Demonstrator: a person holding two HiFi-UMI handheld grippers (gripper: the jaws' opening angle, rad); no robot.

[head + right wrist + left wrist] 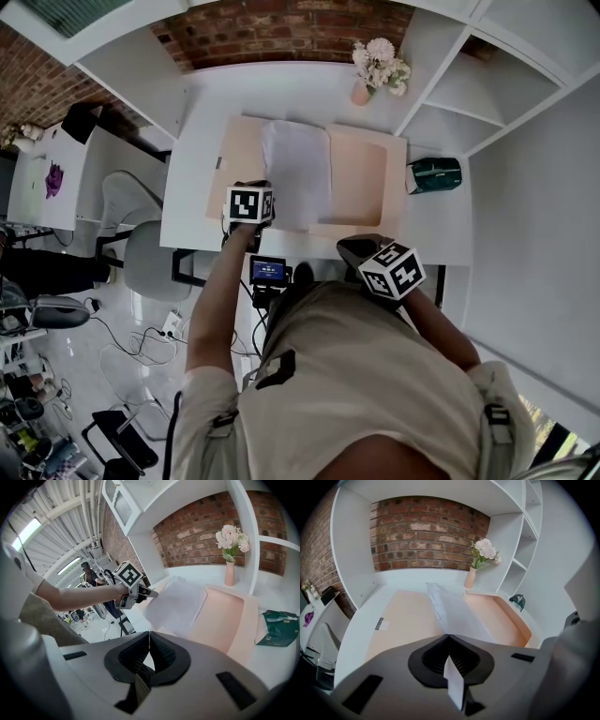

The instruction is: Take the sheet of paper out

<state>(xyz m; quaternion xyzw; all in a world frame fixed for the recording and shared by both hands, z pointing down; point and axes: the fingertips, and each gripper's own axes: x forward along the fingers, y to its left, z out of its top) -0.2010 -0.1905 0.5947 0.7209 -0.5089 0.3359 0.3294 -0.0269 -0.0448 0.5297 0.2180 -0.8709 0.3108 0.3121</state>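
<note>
Left gripper (448,636): at the folder's near edge, left of its fold. Its jaws are clenched on the near left corner of the sheet of paper, which runs out from between them.
Sheet of paper (298,173): lies across the folder's fold. Its far end rests on the folder and its near left corner is raised off it in the left gripper's grasp.
Folder (361,178): spread open and flat on the white desk (281,94), with nothing weighing it down.
Step in hand: probably drawing the sheet clear of the folder; the grip is made, but most of the sheet is not yet off.
Method: a slow, even pull toward the folder's near edge and slightly upward looks best. The clamp should stay firm, since a hold on one corner lets the sheet sag, swing or crease.
Vase of flowers (363,91): beyond the folder's far edge, out of the pull path.
Right gripper (149,633): back from the folder's near right corner, by the person's body. Its jaws are closed together with nothing between them. It could press down on the folder's right flap if the folder drags along.
Green pouch (434,174): just right of the folder, clear of the sheet.
</note>
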